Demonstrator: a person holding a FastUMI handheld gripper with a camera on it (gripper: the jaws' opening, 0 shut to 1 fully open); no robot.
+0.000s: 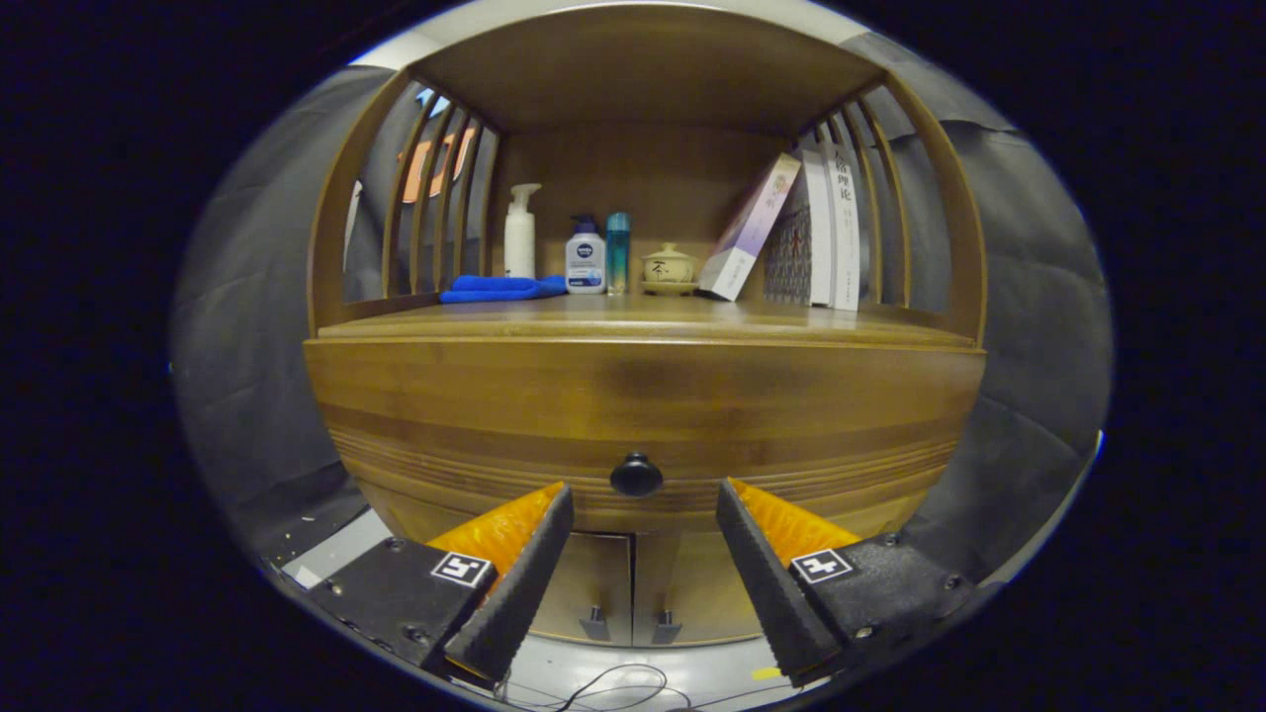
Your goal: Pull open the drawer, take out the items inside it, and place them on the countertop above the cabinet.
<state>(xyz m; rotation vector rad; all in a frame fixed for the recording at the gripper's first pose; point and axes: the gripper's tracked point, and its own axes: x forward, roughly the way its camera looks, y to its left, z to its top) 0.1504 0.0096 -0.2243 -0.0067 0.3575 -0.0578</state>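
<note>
The gripper (643,494) is spread wide and holds nothing. The drawer (643,415) is closed; its round knob (636,475) sits centred just ahead of the fingertips, untouched, below the countertop (643,316).

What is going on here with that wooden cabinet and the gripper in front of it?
A person is holding a two-finger gripper up to a wooden cabinet. Its fingers are spread open, lined up on either side of the round black drawer knob, which sits just ahead of them, untouched. The drawer is closed, so nothing has come out yet. On the countertop above sit a folded blue cloth, a white pump bottle, two smaller bottles, a small lidded ceramic pot and some leaning books.
</note>
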